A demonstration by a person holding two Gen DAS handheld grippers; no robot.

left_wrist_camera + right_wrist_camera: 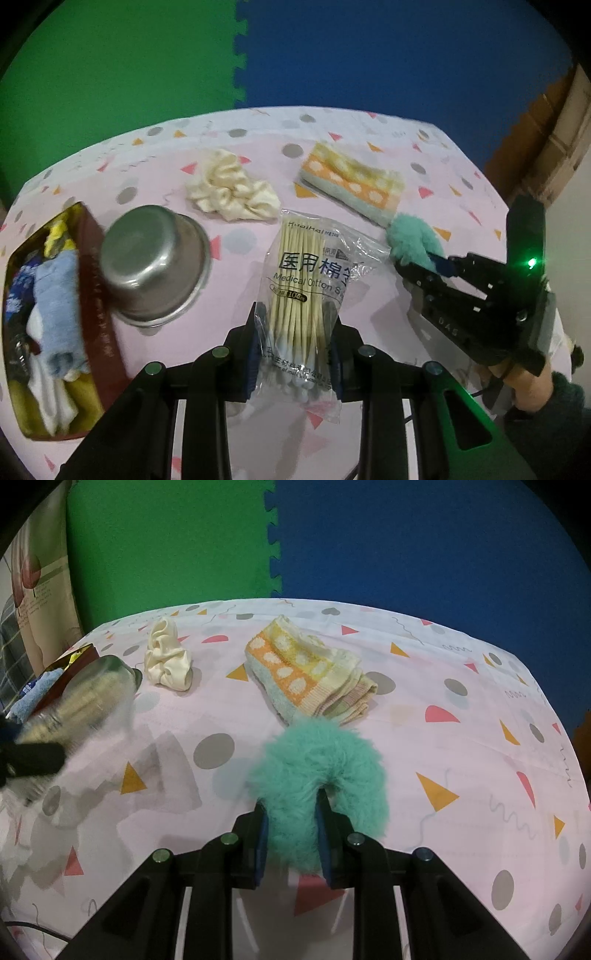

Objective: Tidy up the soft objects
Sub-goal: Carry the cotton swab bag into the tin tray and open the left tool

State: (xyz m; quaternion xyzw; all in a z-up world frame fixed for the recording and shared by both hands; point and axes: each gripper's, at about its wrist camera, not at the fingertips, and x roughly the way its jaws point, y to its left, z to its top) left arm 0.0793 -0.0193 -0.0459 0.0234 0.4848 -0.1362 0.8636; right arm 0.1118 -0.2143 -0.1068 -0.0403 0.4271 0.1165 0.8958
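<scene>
At the far left of my left claw (295, 354) sits the brown box (98, 295), already stuffed with folded cloths, among them a light blue towel (59, 306). Just right of the box an upturned steel bowl (155, 262) rests on the worktop (369, 122). My left claw pinches a clear bag of cotton swabs (303, 302) by its lower end, the pads pressing both sides, and the bag reaches forward from the fingers. Ahead and slightly left of that claw lies a cream scrunchie (232, 188); ahead and to the right lies a folded orange-dotted towel (351, 181).

My right claw (291, 843) is nearly pressed together on a fluffy teal scrunchie (321, 764), gripping one side of the loop while the rest arches forward over the pink cloth. The dotted towel sits just beyond it, almost touching the fur. From the left camera I see that claw angled down, with a hand (532, 384) in a dark sleeve at its handle.

Right of the right claw the worktop is open patterned cloth up to its curved far edge, with green and blue foam mats (406, 554) behind.
</scene>
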